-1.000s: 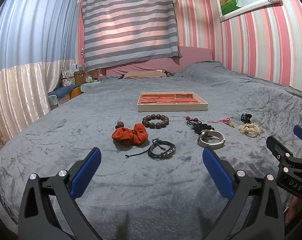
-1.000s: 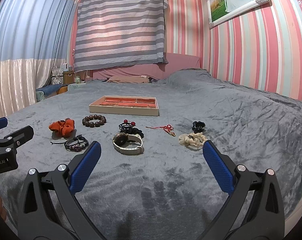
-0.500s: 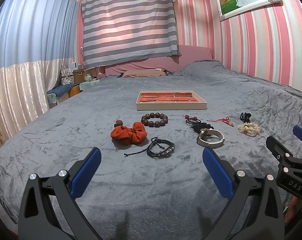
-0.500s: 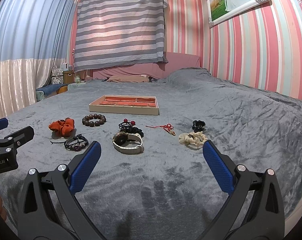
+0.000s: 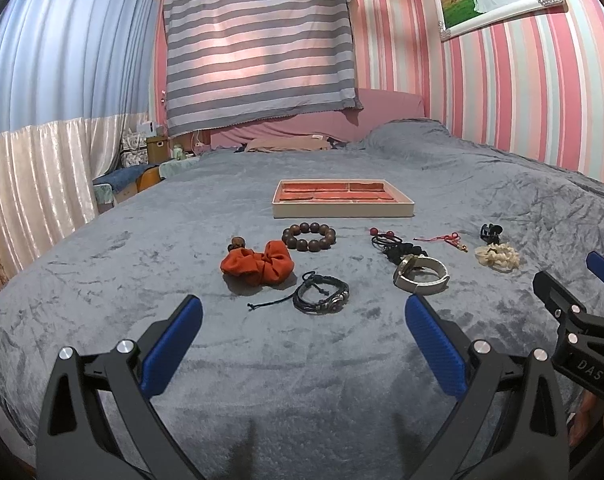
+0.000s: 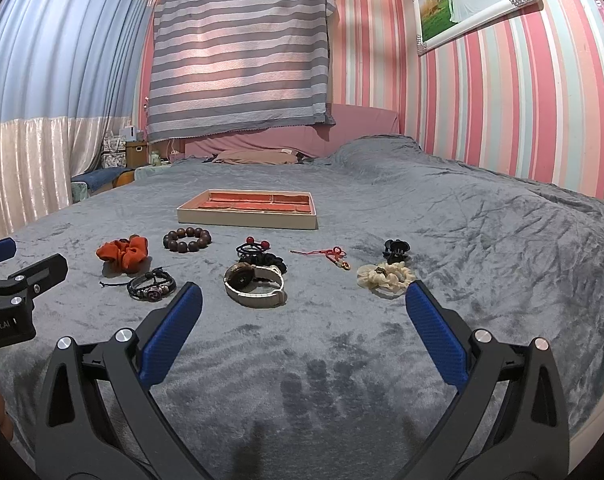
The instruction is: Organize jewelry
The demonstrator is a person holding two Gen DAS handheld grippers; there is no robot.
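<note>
Left gripper and right gripper: jaws wide, empty; bare blanket before the watch.

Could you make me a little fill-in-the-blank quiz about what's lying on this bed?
1. The scrunchie beside the wooden bead bracelet is ____ in colour.
2. The tray has a ____ lining.
3. Both the left gripper and the right gripper are ____.
4. The black claw clip lies just beyond the ____ scrunchie.

Missing words: orange; red; open; cream
</note>
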